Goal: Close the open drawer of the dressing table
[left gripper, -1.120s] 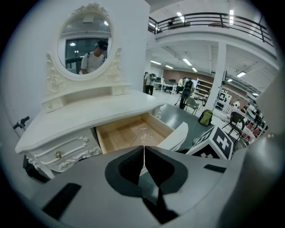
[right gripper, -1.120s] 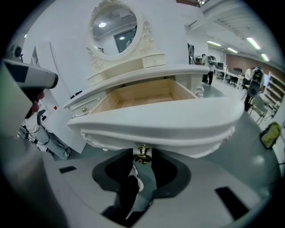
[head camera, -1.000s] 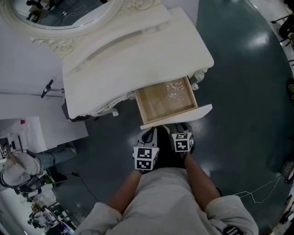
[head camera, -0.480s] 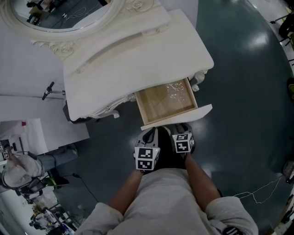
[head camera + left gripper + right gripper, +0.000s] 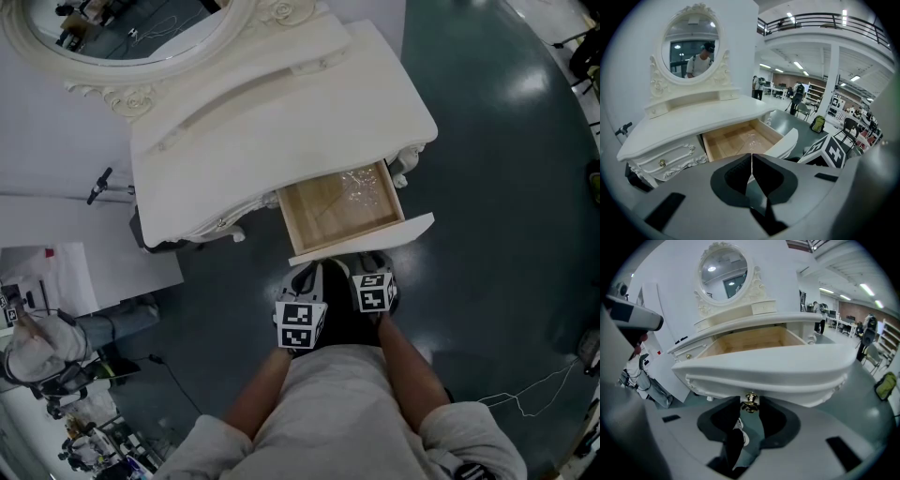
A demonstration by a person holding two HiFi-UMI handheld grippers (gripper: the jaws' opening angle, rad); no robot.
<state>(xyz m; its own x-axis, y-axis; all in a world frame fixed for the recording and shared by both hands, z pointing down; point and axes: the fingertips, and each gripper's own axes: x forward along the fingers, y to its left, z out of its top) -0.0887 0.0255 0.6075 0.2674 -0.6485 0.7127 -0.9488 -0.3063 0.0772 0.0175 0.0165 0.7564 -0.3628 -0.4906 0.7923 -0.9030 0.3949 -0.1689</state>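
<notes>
Right tool [image 5: 750,404], jaws wide with the brass knob [image 5: 750,400] between them unclamped, should push squarely on the open drawer [image 5: 754,341] jutting from under the worktop's [image 5: 281,122] front edge near its right corner, while left tool [image 5: 751,158] waits, closed and empty.

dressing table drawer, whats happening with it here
A person faces the white carved dressing table, a handheld gripper in each hand. Its wood-lined drawer is pulled out. The right gripper has the drawer's small brass knob between its jaws; whether they pinch it is unclear. The left gripper hangs beside it, jaws together, empty. The drawer is not yet pushed in.
</notes>
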